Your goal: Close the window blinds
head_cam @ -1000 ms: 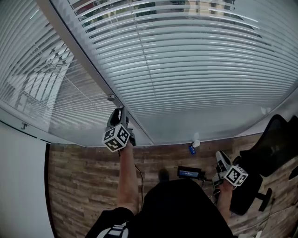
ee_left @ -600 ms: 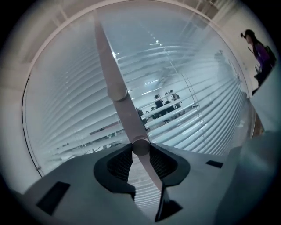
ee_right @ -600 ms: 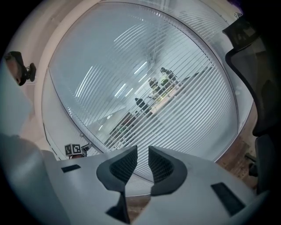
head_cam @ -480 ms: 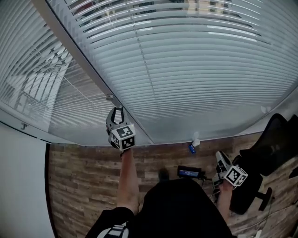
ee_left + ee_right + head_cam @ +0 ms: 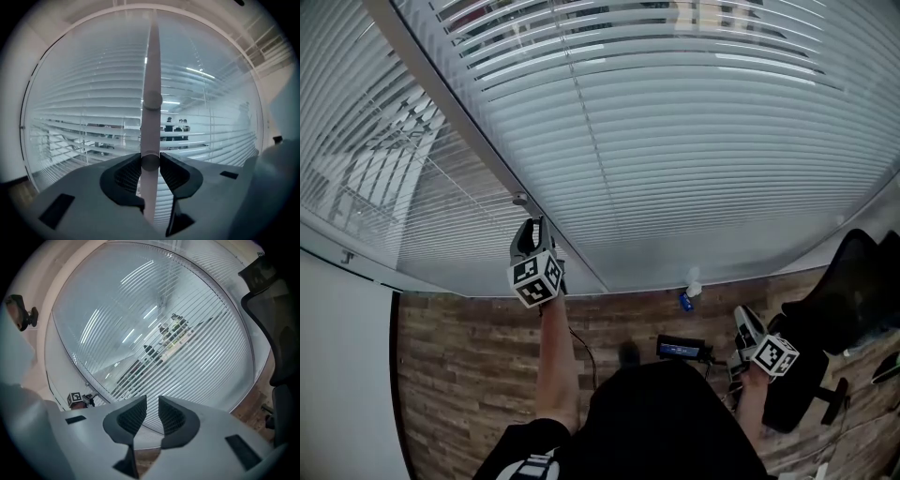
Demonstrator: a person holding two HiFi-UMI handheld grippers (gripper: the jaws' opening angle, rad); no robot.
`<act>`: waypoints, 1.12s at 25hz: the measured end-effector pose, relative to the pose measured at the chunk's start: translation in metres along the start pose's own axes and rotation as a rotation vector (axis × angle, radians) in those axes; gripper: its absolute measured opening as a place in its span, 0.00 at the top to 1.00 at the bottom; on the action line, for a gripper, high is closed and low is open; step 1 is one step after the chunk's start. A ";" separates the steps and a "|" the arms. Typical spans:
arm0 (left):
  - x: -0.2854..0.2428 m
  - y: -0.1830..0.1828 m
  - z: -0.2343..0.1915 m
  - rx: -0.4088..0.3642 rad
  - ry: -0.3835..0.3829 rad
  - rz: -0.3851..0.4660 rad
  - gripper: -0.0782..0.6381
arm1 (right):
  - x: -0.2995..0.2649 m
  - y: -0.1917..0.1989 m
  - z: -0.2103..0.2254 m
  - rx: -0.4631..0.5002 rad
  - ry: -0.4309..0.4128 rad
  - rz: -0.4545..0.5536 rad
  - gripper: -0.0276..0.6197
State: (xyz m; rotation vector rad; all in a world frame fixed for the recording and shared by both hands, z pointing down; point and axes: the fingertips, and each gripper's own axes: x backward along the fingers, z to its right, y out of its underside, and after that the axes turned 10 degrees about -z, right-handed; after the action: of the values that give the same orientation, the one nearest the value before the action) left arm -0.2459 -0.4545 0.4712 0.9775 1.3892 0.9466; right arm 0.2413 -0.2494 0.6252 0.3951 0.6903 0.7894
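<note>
Some slats (image 5: 694, 141) show gaps, so I judge closing unfinished; my left gripper (image 5: 150, 161) just clamped wand (image 5: 151, 89); right gripper (image 5: 152, 416) jaws slightly apart, empty.

The person wore a black top (image 5: 675, 412) with a small white-striped patch (image 5: 530, 464) at its lower left edge, and both forearms were uncovered. Each hand carried a pale grey, smooth plastic two-jaw tool: the left gripper (image 5: 534, 225) and the right gripper (image 5: 742, 314). Behind each set of jaws sat a white marker cube (image 5: 534, 278) printed with black square patterns. The jaws ended in curved black mounts holding finely ribbed black pads (image 5: 132, 418).
</note>
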 end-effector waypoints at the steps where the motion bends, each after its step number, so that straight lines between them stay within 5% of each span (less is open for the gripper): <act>1: 0.000 0.001 0.001 -0.064 -0.030 -0.013 0.70 | 0.000 0.000 0.000 0.000 0.000 0.001 0.84; 6: -0.005 0.005 0.005 -0.482 -0.228 -0.088 0.70 | 0.000 0.000 0.001 -0.008 0.004 0.006 0.84; 9: -0.007 0.007 0.006 -0.565 -0.264 -0.105 0.70 | 0.000 -0.002 -0.003 -0.004 0.007 0.009 0.84; 11: -0.007 0.008 0.007 -0.458 -0.202 -0.084 0.70 | 0.000 0.000 -0.001 -0.014 0.017 0.004 0.84; 15: 0.002 0.004 0.002 0.057 0.036 0.017 0.69 | -0.001 0.003 0.004 -0.007 0.013 -0.002 0.84; 17: 0.002 0.001 0.001 0.156 0.088 0.041 0.69 | -0.001 0.003 0.005 0.003 0.009 -0.003 0.84; 19: -0.001 0.000 -0.001 0.159 0.083 0.036 0.69 | -0.001 0.003 0.004 0.004 0.002 0.000 0.84; 21: -0.003 0.002 -0.002 0.076 0.033 0.015 0.70 | -0.001 0.004 0.005 0.004 0.007 -0.003 0.84; 26: -0.008 0.009 0.002 -0.393 -0.206 -0.065 0.70 | -0.001 0.004 0.006 -0.019 0.020 -0.006 0.84; 28: -0.008 0.009 0.003 -0.514 -0.270 -0.087 0.70 | -0.003 0.004 0.008 -0.001 0.015 -0.013 0.84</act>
State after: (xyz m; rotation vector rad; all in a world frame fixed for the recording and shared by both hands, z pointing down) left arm -0.2421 -0.4592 0.4821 0.6215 0.8902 0.9981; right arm 0.2427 -0.2496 0.6345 0.3842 0.7058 0.7806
